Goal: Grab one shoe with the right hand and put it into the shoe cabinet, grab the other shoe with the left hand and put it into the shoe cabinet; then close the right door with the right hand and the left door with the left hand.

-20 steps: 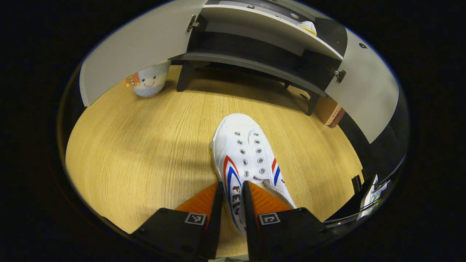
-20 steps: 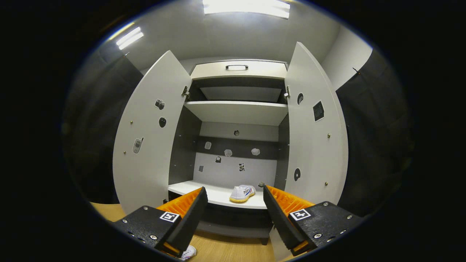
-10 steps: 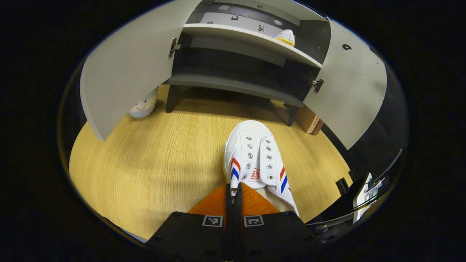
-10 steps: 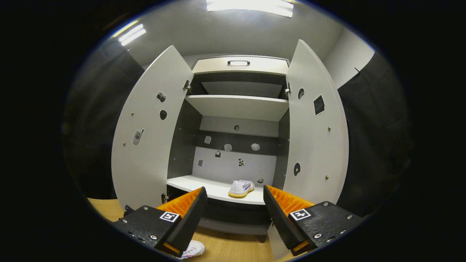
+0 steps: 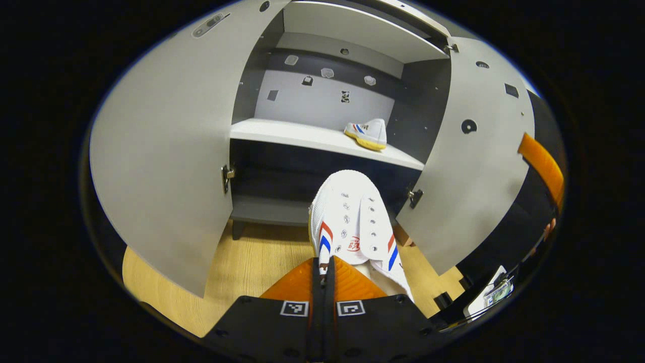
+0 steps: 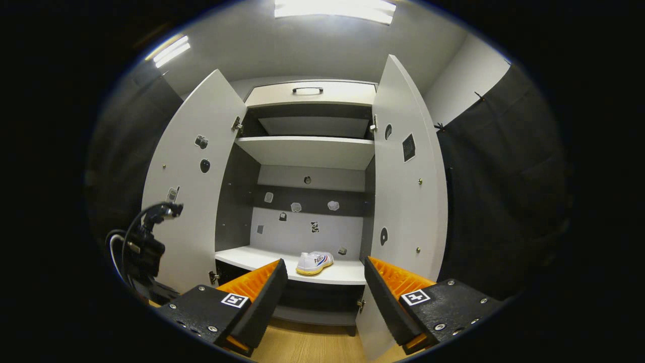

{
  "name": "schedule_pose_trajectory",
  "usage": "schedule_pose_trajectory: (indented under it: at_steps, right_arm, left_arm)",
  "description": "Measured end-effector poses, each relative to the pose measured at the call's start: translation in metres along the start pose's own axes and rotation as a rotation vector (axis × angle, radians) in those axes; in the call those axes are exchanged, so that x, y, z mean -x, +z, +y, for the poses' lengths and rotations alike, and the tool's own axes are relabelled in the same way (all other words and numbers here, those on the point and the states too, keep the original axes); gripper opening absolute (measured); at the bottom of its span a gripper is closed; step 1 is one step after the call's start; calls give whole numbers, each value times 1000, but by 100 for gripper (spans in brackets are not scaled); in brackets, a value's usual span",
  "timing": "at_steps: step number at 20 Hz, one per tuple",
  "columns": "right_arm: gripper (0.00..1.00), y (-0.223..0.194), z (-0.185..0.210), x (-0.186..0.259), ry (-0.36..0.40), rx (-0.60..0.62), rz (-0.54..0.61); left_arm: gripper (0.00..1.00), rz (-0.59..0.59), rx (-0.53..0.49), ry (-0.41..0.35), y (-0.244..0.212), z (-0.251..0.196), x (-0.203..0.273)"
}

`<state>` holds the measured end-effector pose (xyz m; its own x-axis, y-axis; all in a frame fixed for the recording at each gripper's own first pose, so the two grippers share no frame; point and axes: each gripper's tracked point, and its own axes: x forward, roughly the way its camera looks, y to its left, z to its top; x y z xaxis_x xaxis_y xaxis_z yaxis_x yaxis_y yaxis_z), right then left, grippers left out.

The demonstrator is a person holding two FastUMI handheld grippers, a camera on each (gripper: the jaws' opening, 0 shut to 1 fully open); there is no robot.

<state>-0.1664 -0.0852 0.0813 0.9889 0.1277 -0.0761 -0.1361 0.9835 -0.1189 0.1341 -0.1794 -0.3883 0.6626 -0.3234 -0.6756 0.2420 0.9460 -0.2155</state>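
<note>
Jaws of left gripper (image 5: pixel 323 267) pinched on shoe (image 5: pixel 352 222) at lower centre; right gripper (image 6: pixel 325 287) gapes empty. Second shoe (image 6: pixel 314 262) on cabinet shelf (image 6: pixel 262 258), centre. Both doors (image 5: pixel 166 151) wide open.

no legible text on anything

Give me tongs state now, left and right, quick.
Left tongs: closed on the second shoe, held up in front of the open cabinet.
Right tongs: open, holding nothing.
</note>
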Motion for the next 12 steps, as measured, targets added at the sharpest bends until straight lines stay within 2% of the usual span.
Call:
schedule_pose_trajectory:
  at_steps: [5, 8, 12]
  right_arm:
    - [94, 10, -13, 4, -15, 5, -17]
    - [94, 16, -21, 6, -29, 8, -29]
    - [94, 17, -32, 7, -44, 18, -34]
  left_arm:
    - [6, -73, 4, 38, 90, -3, 2]
    - [6, -107, 7, 76, 141, -1, -17]
    - [6, -80, 40, 84, 177, 0, -61]
